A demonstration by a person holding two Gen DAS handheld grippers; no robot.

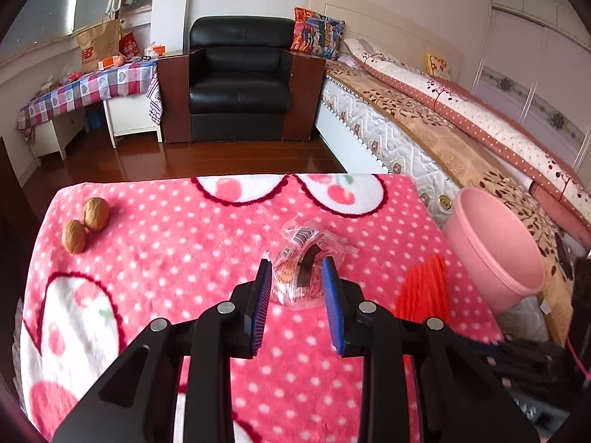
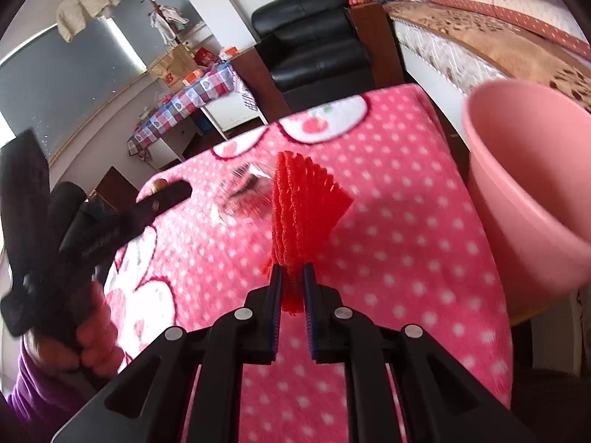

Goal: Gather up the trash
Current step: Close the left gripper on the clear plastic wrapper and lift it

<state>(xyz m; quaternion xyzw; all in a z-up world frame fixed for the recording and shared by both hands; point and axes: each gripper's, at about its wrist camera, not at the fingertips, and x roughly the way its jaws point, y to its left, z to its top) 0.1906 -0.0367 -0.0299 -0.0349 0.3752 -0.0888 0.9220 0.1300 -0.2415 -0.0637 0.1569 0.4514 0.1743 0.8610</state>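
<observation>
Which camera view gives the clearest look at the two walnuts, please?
The left wrist view: both walnuts lie sharp and unobstructed on the pink blanket. In the right wrist view they are blurred and nearly hidden behind the left gripper.

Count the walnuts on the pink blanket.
2: both walnuts sit side by side, touching, near the blanket's far-left corner, one just behind the other. None appears hidden.

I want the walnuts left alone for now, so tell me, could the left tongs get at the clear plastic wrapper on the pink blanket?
Probably yes. The left tongs stand open with the clear wrapper already between the fingers, and nothing lies in the way.
</observation>
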